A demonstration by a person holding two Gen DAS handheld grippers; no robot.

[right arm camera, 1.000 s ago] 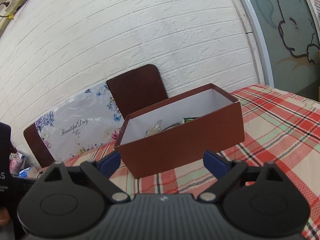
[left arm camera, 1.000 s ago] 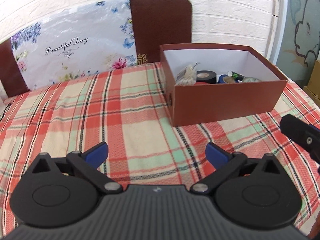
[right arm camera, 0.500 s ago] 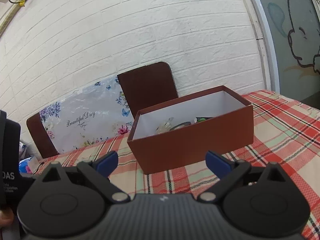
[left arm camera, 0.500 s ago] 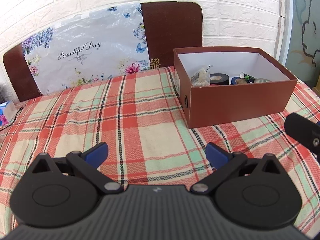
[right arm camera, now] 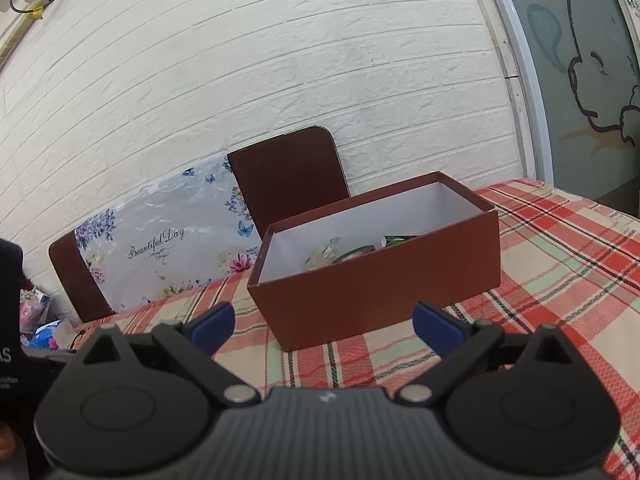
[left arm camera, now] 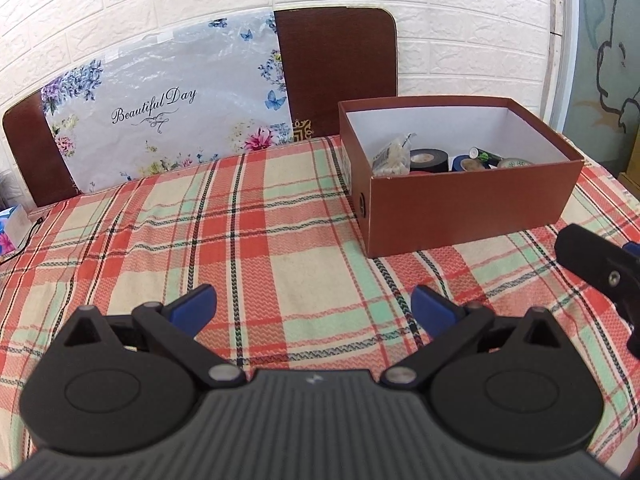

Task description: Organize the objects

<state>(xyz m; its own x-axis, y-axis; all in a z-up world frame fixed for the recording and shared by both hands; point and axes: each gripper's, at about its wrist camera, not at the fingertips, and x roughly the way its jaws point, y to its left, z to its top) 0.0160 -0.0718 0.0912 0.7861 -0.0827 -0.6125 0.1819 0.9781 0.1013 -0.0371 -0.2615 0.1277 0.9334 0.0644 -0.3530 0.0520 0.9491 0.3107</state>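
The left gripper (left arm camera: pixel 312 304) and right gripper (right arm camera: pixel 322 322) were held spread wide, gripping nothing (tape rolls (left arm camera: pixel 428 160) were seen inside the brown box (left arm camera: pixel 472 208)).

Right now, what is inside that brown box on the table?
Inside the brown box: a clear bag of pale bits, a black tape roll, a blue roll, a green tube, and another roll. The near wall hides the box floor.

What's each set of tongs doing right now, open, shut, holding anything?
Left tongs: open, empty, above the red plaid tablecloth.
Right tongs: open, empty, facing the brown cardboard box.
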